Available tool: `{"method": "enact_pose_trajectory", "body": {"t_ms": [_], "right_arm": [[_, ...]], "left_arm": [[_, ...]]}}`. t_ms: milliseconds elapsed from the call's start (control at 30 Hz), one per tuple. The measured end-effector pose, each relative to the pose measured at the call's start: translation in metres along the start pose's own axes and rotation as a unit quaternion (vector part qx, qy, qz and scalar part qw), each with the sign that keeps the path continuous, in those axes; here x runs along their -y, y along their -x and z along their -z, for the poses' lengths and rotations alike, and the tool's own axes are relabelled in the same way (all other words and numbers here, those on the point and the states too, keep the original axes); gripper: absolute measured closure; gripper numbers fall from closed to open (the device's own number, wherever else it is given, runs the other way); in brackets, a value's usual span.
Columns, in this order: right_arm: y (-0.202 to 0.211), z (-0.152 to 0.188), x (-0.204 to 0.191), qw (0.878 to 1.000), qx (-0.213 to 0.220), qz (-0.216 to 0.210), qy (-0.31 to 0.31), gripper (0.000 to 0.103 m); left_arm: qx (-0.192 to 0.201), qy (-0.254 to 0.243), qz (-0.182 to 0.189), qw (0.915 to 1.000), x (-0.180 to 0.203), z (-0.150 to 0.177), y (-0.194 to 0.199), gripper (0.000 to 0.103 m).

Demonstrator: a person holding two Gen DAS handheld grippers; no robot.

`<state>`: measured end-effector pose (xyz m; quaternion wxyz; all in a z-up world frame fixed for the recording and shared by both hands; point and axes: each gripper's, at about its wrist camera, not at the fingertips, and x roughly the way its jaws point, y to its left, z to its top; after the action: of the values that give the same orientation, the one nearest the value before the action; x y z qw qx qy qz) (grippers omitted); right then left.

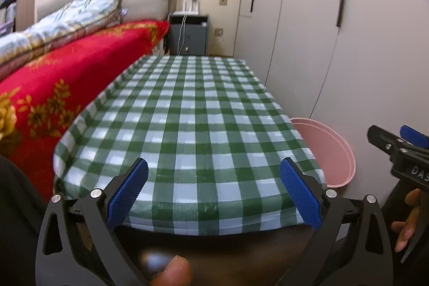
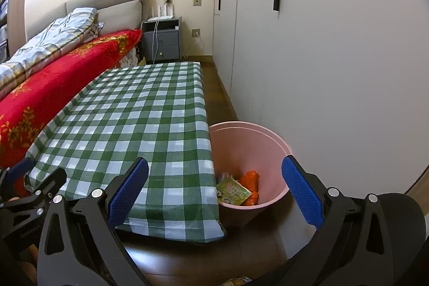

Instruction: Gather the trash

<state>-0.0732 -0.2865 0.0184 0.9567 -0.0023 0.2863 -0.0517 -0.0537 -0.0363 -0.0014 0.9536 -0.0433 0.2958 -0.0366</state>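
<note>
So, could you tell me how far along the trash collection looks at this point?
It looks nearly or fully done. The pink bin beside the table already holds an orange wrapper and a green packet. Nothing is in hand: the left tool and right tool are both open and hold nothing. No trash shows on the checkered tablecloth; whether any remains elsewhere cannot be told from these views.

The table (image 2: 150, 109) hides part of the pink bin (image 2: 252, 141) (near rim); wrappers (image 2: 236, 190) unreadable.
</note>
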Motion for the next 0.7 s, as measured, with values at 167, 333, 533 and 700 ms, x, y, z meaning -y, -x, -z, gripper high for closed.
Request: {"method": "enact_pose_trajectory", "body": {"t_ms": [167,333,533,700], "right_arm": [[-0.0064,0.0012,-0.0012,1.000,-0.009,0.003,-0.001,0.005],[-0.0075,0.0020,-0.0032,1.000,-0.011,0.002,0.005,0.005],[-0.0093,0.0025,-0.0055,1.000,-0.014,0.003,0.007,0.005],[-0.0104,0.0030,-0.0054,1.000,-0.015,0.004,0.006,0.005]], "left_arm": [[-0.004,0.008,-0.009,0.9999,-0.0031,0.0016,-0.0071,0.008],[-0.005,0.005,-0.008,0.9999,-0.0009,0.0029,-0.0095,0.008],[-0.004,0.004,-0.006,1.0000,-0.0002,0.0027,-0.0096,0.008],[-0.003,0.004,-0.004,1.0000,-0.0004,0.0023,-0.0088,0.008]]}}
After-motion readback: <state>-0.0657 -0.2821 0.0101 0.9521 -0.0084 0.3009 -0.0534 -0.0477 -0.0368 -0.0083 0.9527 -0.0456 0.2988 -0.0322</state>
